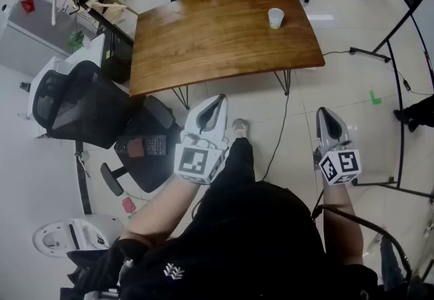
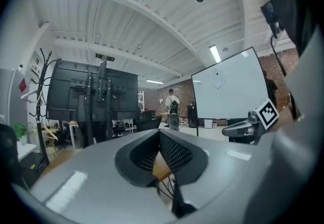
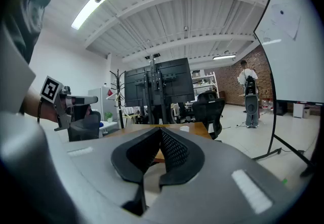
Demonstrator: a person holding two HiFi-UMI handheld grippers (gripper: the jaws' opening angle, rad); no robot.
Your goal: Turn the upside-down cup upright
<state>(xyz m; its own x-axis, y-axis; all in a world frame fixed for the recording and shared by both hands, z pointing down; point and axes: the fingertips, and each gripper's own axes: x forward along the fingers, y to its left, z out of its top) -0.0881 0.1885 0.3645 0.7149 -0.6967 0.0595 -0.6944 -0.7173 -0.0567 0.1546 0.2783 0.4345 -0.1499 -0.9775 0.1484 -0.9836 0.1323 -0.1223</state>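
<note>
Both claws were fully closed, pads together at the tips, nothing between them: left gripper (image 1: 218,103), right gripper (image 1: 324,114). Each gripper's own view confirmed this (left (image 2: 159,134), right (image 3: 161,132)).

Cup (image 1: 275,17): small and white, standing on the wooden table (image 1: 203,41) near its far edge, towards the right-hand corner. Also seen tiny in the right gripper view (image 3: 185,128). I could not settle which way up it stood. The print on it was too small to read.

Legible marks: only the black-and-white square markers on the left cube (image 1: 197,162) and the right cube (image 1: 340,165). A small white emblem (image 1: 173,270) on my dark top was not readable.

Edges and room: both grippers were held over pale floor (image 1: 305,98), short of the table's curved near edge and well apart from the cup. The tabletop around the cup was bare wood. A black office chair (image 1: 78,105) stood close on the left, just beside the table's left corner. A stand's black legs (image 1: 400,88) ran along the right.
</note>
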